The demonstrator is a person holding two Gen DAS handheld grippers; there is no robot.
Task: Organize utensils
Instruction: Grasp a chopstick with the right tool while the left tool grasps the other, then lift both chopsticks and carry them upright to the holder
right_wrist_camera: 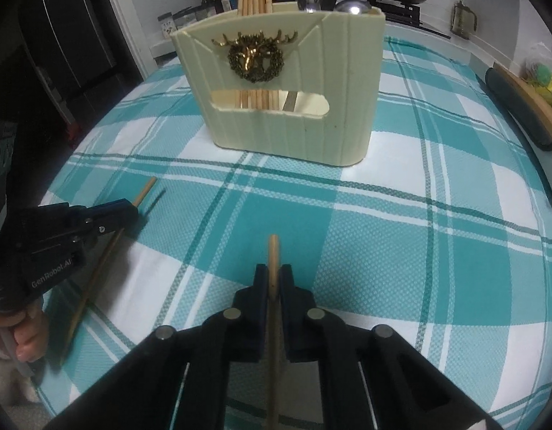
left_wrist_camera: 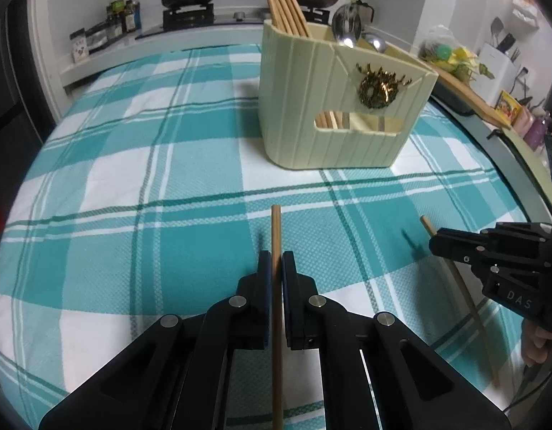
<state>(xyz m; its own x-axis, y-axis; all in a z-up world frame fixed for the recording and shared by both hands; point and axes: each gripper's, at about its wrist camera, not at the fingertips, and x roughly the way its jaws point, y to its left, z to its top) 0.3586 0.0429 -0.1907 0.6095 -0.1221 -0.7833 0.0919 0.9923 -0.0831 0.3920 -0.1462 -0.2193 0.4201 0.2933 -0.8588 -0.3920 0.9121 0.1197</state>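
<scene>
both claws are clenched on a chopstick each: the left claw (left_wrist_camera: 276, 268) grips one chopstick (left_wrist_camera: 276, 229), the right claw (right_wrist_camera: 273, 281) another (right_wrist_camera: 273, 251). each is pinched near one end, so it could swivel and miss the far cream holder (right_wrist_camera: 283, 132). checked teal cloth (right_wrist_camera: 401, 251) covers the desk; the stove (left_wrist_camera: 188, 16) stands beyond.

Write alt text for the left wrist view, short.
The left gripper is shut on a wooden chopstick above a teal plaid tablecloth. Ahead stands a cream utensil holder with chopsticks and spoons; at right, the right gripper grips a second chopstick.
</scene>
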